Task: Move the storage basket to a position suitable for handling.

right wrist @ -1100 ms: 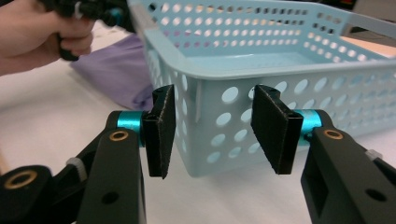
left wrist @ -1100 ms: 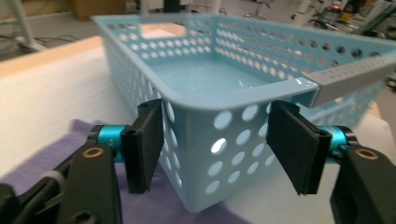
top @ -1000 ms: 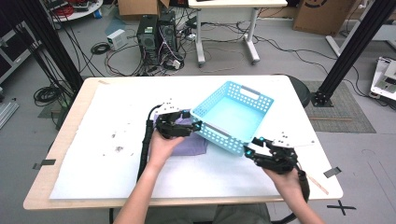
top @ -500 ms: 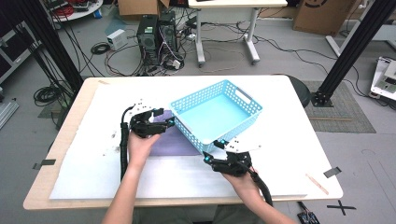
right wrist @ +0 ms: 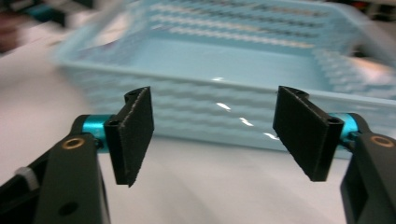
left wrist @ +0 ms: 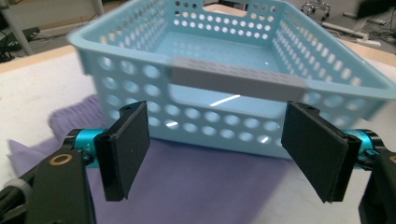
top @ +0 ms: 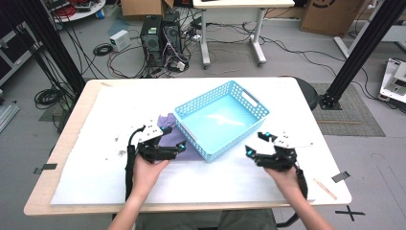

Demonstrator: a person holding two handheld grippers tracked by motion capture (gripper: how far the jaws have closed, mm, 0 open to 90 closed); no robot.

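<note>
At the middle of the high view, the blue basket (top: 221,118) sat on the white table (top: 95,120), its long axis running from lower left to upper right. A purple cloth (top: 168,138) lay at its lower-left end, partly under it. The left gripper (top: 168,147) and right gripper (top: 257,148), both with jaws spread wide and empty, flanked its near corner without touching it. No writing was readable.
</note>
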